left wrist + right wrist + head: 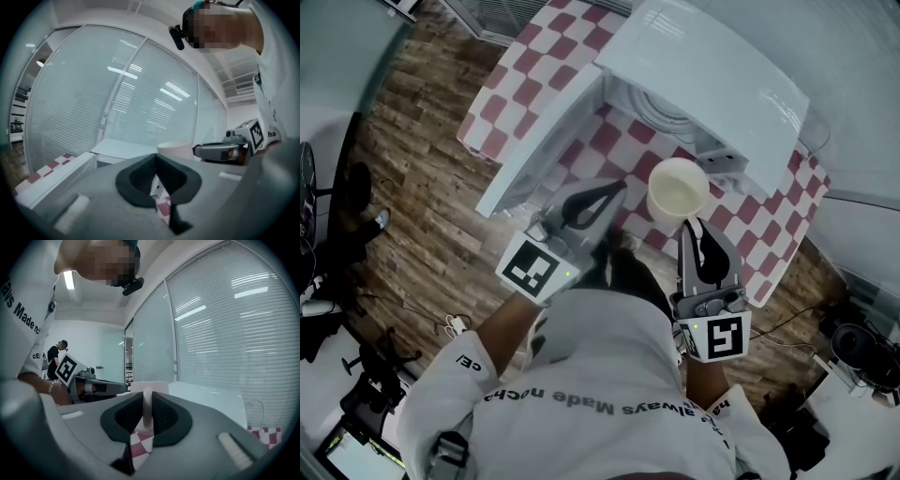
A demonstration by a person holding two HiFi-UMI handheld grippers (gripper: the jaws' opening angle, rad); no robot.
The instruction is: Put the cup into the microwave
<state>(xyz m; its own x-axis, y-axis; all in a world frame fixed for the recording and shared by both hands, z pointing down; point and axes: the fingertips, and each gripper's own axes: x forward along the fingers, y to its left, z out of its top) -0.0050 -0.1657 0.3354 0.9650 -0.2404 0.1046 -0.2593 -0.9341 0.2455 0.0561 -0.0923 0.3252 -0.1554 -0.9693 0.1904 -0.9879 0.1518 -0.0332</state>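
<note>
Evidently to hold it upright for the microwave (703, 75), the right gripper (691, 225) pinches the cup (677, 187) by its wall, while the left gripper (615, 192) hangs beside, jaws closed on nothing.

White shirt (609, 375): black print across it, "always Made" legible, next word not clear; "Made" also reads on the shirt in the right gripper view. Left sleeve (469, 361) of the shirt: small "cE". Left gripper (611, 192) and right gripper (693, 226), past the shirt's cuffs: each cube carries a black-and-white square code, no letters
</note>
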